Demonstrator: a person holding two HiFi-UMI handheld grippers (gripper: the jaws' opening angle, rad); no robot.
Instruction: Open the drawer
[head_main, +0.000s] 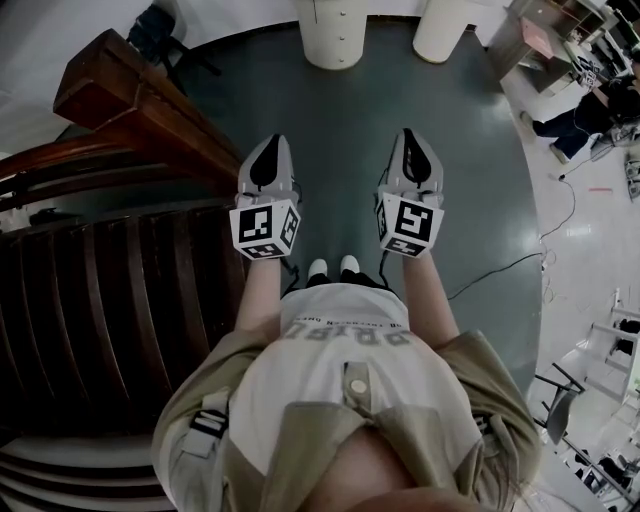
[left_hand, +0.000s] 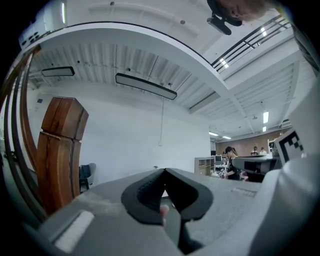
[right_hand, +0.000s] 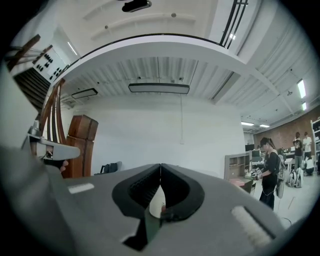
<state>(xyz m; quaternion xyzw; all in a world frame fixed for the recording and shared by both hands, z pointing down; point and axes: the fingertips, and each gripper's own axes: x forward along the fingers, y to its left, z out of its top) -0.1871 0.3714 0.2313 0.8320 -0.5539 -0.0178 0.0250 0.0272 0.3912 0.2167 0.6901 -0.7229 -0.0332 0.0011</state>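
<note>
From the head view, the left tool (head_main: 270, 147) and right tool (head_main: 409, 137) are held side by side over the dark grey-green floor (head_main: 340, 190). The white cabinet with drawer fronts (head_main: 335, 35) stands well ahead of both, touched by neither. A dark brown curved wooden staircase (head_main: 110, 300) fills the left.

In the left gripper view, the left tool's jaws meet at their tips with nothing between them, and a tall brown wooden post (left_hand: 60, 150) stands at left.

In the right gripper view, the right tool's jaws are likewise pressed together and empty. A dark-clothed person (right_hand: 270, 170) stands far right.
</note>
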